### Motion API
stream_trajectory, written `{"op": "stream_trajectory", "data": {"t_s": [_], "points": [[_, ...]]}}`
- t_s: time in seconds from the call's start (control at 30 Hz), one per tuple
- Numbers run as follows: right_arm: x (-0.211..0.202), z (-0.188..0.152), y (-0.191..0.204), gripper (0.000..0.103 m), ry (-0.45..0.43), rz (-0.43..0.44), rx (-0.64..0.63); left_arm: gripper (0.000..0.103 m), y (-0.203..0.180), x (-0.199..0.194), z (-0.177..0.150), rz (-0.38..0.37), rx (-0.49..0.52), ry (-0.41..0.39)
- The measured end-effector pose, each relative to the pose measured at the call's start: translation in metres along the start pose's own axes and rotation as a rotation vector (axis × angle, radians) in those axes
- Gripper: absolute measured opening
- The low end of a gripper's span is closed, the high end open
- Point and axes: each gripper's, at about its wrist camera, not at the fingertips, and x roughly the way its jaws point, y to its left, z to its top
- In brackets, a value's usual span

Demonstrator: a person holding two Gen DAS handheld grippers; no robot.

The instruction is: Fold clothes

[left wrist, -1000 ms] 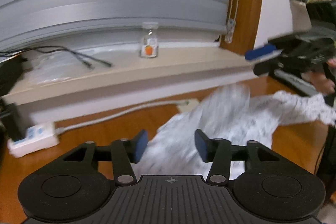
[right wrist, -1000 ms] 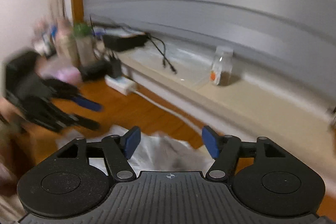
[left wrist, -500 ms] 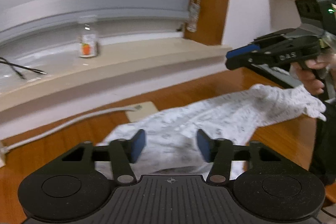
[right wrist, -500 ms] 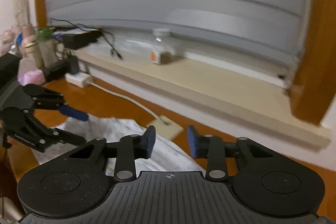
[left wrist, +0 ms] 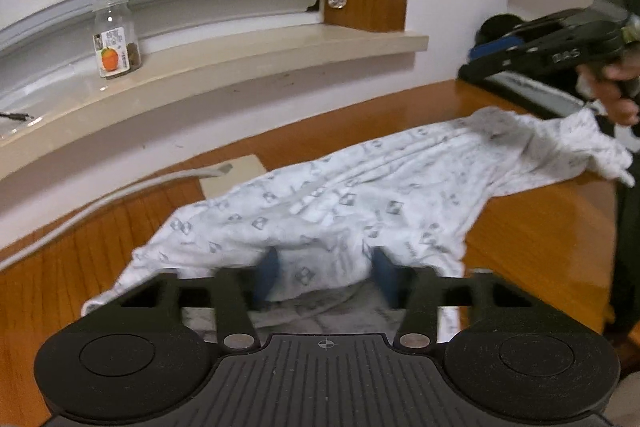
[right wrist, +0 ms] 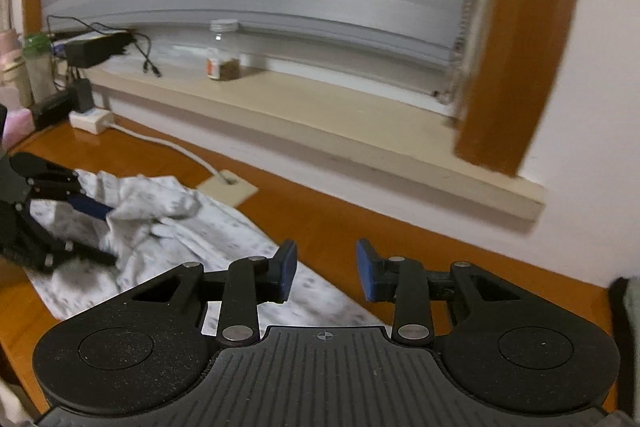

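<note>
A white garment with a grey print [left wrist: 360, 195] lies crumpled across the wooden table [left wrist: 540, 247]. My left gripper [left wrist: 326, 275] is low at its near end. Its jaws are closing, and a fold of cloth lies between and over the blurred blue pads, which still stand apart. In the right wrist view the left gripper [right wrist: 110, 237] has cloth [right wrist: 208, 227] bunched around its fingers. My right gripper [right wrist: 326, 269] is open with nothing between its pads, over the garment's edge and bare wood [right wrist: 360, 211]. A hand holds this right gripper [left wrist: 476, 61] above the garment's far end.
A glass jar with an orange label [left wrist: 116, 43] stands on the windowsill under the blind. A white cable and a beige plate [left wrist: 236, 171] lie on the table behind the garment. A power strip [right wrist: 90, 119], bottles [right wrist: 36, 67] and black gear crowd the far left.
Both grippers have come down toward the garment. The left pads now sit in the cloth. The right jaws are narrower than a second ago, and both views have swung to the right.
</note>
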Motion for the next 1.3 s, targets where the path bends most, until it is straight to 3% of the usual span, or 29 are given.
{"op": "stream_trajectory", "data": {"t_s": [0.03,0.1,0.23,0.37,0.43,0.6,0.8,1.1,1.17,1.2,1.23,1.3], "points": [[-0.003,-0.003,-0.004,0.035,0.0,-0.011,-0.004,0.01,0.003,-0.001,0.001,0.004,-0.002,-0.003],[-0.008,-0.01,-0.012,0.035,0.004,-0.025,0.002,0.008,0.015,-0.011,0.005,0.031,-0.026,-0.04],[-0.019,-0.037,-0.035,0.035,0.029,-0.058,0.023,0.007,0.047,-0.04,0.013,0.134,-0.073,-0.12],[-0.03,-0.076,-0.066,0.036,0.066,-0.097,0.07,0.007,0.083,-0.056,0.014,0.215,-0.128,-0.144],[-0.038,-0.095,-0.078,0.042,0.082,-0.116,0.09,0.007,0.094,-0.059,0.01,0.241,-0.137,-0.139],[-0.051,-0.123,-0.101,0.042,0.101,-0.14,0.161,0.006,0.11,-0.057,0.002,0.239,-0.184,-0.146],[-0.036,-0.124,-0.104,0.042,0.105,-0.159,0.129,0.006,0.107,-0.057,0.004,0.252,-0.176,-0.184],[0.011,-0.102,-0.092,0.045,0.086,-0.037,0.076,0.006,0.122,-0.063,0.003,0.263,-0.184,-0.239],[0.022,-0.102,-0.093,0.042,0.099,-0.019,0.09,0.006,0.127,-0.059,0.001,0.261,-0.188,-0.236],[0.026,-0.101,-0.094,0.034,0.098,-0.024,0.094,0.006,0.13,-0.057,0.0,0.26,-0.194,-0.238],[0.024,-0.097,-0.096,0.008,0.075,-0.038,0.098,0.006,0.133,-0.055,-0.002,0.26,-0.2,-0.24],[0.021,-0.088,-0.1,0.003,0.029,-0.067,0.106,0.006,0.14,-0.055,-0.004,0.258,-0.219,-0.253]]}}
